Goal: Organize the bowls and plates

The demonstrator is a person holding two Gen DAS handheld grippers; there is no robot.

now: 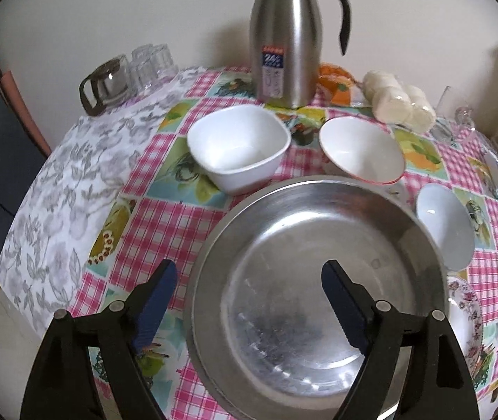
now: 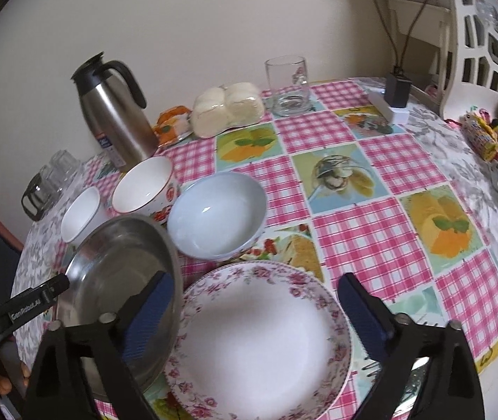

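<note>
Stainless steel, round and shallow, the metal plate [image 1: 319, 280] lies flat on the table [image 2: 371, 210], touching the white floral-rimmed plate [image 2: 259, 343] to its right, likely so both can be stacked. The left gripper [image 1: 249, 301] hangs released, its jaws straddling the steel rim without pressing. The right gripper [image 2: 256, 315] stands wide and empty over the floral plate. Behind sit a pale blue bowl [image 2: 219, 213], a red-patterned bowl [image 2: 144, 185] and a square white bowl [image 1: 238, 148].

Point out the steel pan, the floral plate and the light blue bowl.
steel pan [image 1: 305, 301], left wrist view, on its bare bottom.
floral plate [image 2: 259, 343], right wrist view, on its white centre.
light blue bowl [image 2: 219, 215], right wrist view, on its inside.
</note>
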